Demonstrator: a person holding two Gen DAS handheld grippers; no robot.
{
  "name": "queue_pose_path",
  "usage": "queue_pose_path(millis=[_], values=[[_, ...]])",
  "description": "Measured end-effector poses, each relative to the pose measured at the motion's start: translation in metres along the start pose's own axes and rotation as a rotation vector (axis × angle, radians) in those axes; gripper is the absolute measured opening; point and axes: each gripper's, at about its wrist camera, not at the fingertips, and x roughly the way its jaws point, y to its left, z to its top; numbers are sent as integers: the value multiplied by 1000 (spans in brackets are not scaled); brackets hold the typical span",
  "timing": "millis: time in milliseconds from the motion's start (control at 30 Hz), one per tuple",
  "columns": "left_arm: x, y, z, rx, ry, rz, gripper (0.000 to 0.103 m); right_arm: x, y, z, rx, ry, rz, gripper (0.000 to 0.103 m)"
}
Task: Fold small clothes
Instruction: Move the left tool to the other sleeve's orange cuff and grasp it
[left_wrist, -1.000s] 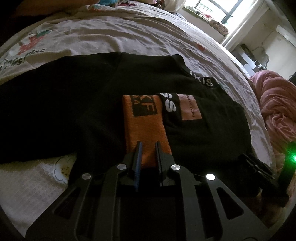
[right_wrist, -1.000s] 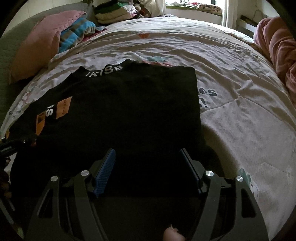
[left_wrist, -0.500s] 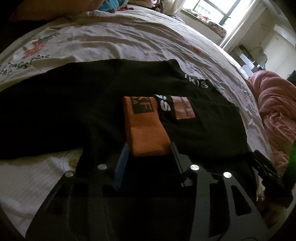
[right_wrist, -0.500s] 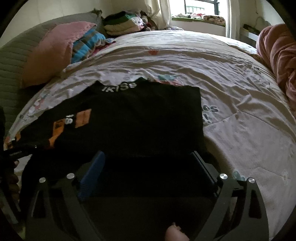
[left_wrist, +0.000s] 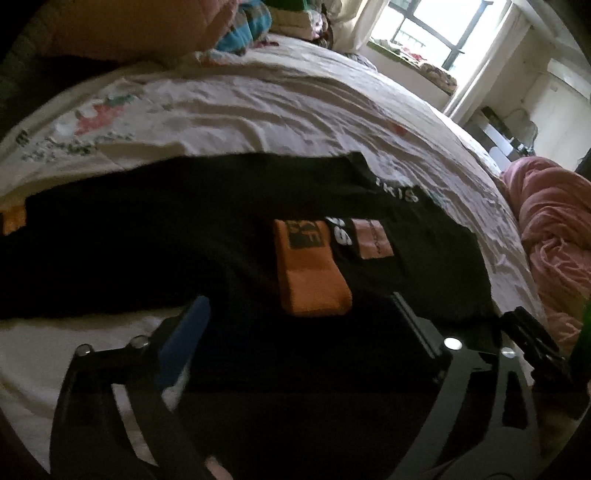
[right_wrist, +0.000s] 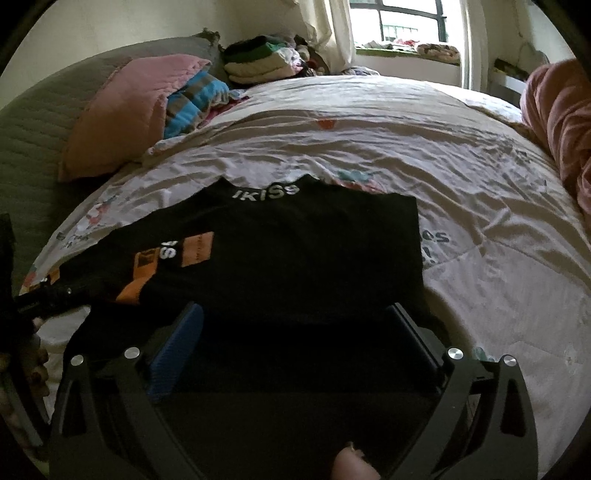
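Observation:
A black top (left_wrist: 155, 229) with white collar lettering lies flat on the bed, partly folded; it also shows in the right wrist view (right_wrist: 303, 251). Its orange cuff (left_wrist: 310, 273) lies folded across the body, and it is also in the right wrist view (right_wrist: 138, 275). My left gripper (left_wrist: 299, 314) is open and empty, just above the near edge of the cuff. My right gripper (right_wrist: 295, 317) is open and empty over the top's near hem. The other sleeve stretches left, its orange cuff (left_wrist: 13, 219) at the frame edge.
The bed sheet (right_wrist: 424, 155) is pale with printed figures. A pink pillow (right_wrist: 125, 110) and a striped blanket (right_wrist: 192, 103) lie at the head, folded clothes (right_wrist: 258, 59) behind. A pink quilt (right_wrist: 557, 122) bunches at the right. The right gripper shows in the left wrist view (left_wrist: 535, 354).
My left gripper opened, let go of the orange cuff and drew back. Both grippers rose and pulled back from the top. The right gripper stayed open.

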Motion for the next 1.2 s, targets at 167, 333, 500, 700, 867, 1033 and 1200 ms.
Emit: queue_pose_path(millis=[167,333,500,700,867,1033,1200], values=[[-14,10,2,-8,-41,47,93,-4,17,3,-33,-15,19,98],[-28,25,3,-41,-74,75,93,-7,36,8,-61,-31,42,98],[-38,42,3,-69,-101,124,93,-9,55,10,-89,-40,64,98],[-49,58,4,-107,-120,159,93,-9,78,14,-125,-45,92,98],[-60,70,4,-138,-145,175,93,-11,100,16,-165,-53,116,98],[-69,88,5,-185,-162,184,93,-9,119,17,-200,-51,140,98],[-73,105,5,-234,-167,201,93,-8,140,17,-236,-52,166,98]])
